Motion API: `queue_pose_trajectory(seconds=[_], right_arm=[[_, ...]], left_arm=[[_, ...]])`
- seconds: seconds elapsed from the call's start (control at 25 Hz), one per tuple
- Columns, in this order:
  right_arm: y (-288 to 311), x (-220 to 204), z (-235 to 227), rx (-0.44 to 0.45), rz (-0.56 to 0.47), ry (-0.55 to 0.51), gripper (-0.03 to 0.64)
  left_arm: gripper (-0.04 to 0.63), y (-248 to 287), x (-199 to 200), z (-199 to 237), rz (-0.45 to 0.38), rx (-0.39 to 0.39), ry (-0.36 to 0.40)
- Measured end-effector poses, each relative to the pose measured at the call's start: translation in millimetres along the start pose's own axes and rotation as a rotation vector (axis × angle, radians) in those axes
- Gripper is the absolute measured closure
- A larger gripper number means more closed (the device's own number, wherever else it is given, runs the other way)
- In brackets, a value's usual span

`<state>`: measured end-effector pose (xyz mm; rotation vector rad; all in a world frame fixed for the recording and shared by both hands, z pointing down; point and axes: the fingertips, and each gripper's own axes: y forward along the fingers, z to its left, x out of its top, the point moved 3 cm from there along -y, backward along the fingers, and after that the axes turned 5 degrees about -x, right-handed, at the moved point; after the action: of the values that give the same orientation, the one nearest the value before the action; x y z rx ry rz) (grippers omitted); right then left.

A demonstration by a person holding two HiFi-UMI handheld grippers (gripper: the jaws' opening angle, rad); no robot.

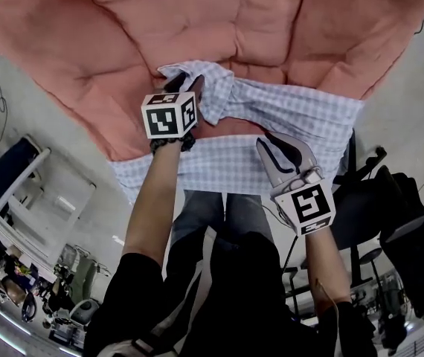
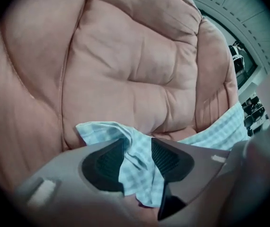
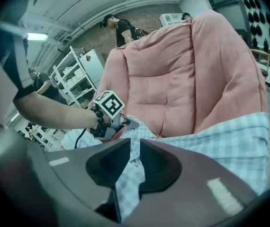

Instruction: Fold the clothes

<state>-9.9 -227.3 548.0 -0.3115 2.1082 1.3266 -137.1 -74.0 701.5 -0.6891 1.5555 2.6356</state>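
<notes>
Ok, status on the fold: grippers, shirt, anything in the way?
Left gripper jaws apart, checked shirt fabric between. Right gripper shut on shirt. Shirt lies across pink cushion, bunched near left gripper. Nothing blocking.

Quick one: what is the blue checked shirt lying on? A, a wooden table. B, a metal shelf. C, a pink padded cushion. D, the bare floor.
C: the checked shirt is spread across the pink padded cushion, whose quilted surface rises behind the shirt in both gripper views.
</notes>
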Motion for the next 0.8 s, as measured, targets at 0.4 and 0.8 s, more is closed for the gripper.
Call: queue_pose_trajectory(seconds=[0.4, 0.8], right_arm=[[0, -10, -23, -0.014, 0.043, 0.025, 0.551], [8, -6, -5, -0.006, 0.042, 0.006, 0.554]], left_arm=[[0.458, 38, -8, 15, -0.003, 0.024, -0.129], [0.575, -3, 10, -3, -0.050, -0.109, -0.141]])
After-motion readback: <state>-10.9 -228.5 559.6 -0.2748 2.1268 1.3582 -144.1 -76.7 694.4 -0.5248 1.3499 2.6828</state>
